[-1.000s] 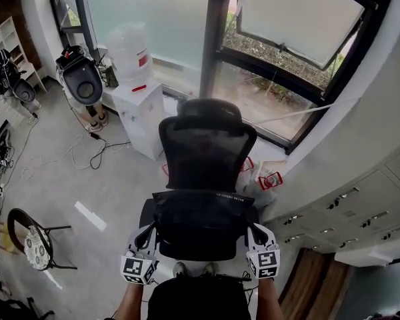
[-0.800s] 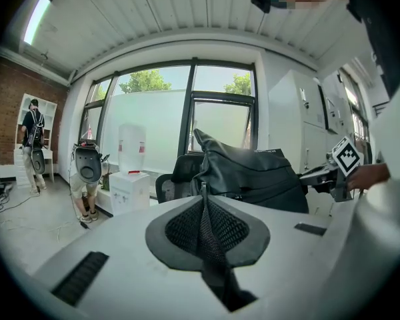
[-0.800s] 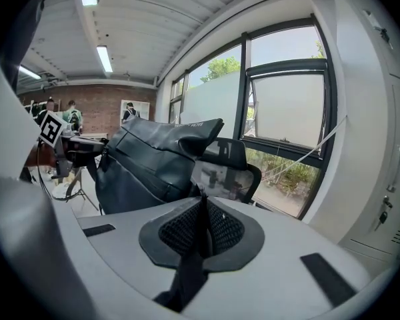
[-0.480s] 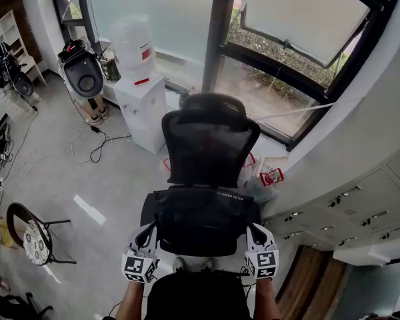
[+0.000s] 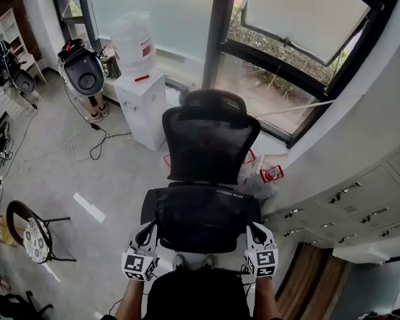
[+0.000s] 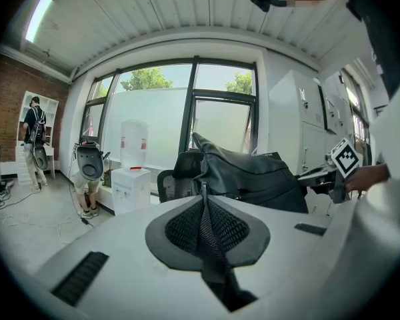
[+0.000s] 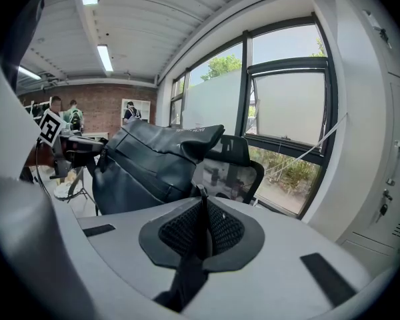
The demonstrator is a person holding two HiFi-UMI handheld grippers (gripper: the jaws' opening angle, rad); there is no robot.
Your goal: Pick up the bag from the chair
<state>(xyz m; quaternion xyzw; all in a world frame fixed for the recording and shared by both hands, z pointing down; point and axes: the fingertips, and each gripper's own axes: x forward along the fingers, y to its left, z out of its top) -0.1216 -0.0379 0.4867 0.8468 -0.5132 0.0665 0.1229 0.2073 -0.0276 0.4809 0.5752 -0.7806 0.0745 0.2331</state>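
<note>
Black bag (image 5: 203,219) over seat of office chair (image 5: 210,142), betw. left gripper (image 5: 147,236) & right gripper (image 5: 255,235), both w/ jaws pressed together on a thin dark strap (image 6: 210,245), apparently the bag's; likely risk: strap slipping under bag's weight, 1 side dropping.

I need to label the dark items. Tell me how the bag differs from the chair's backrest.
The bag is smooth and opaque; the backrest is see-through mesh. The bag carries small white print; the backrest shows none. The bag sits in front, the backrest upright behind it. Both are black.
</note>
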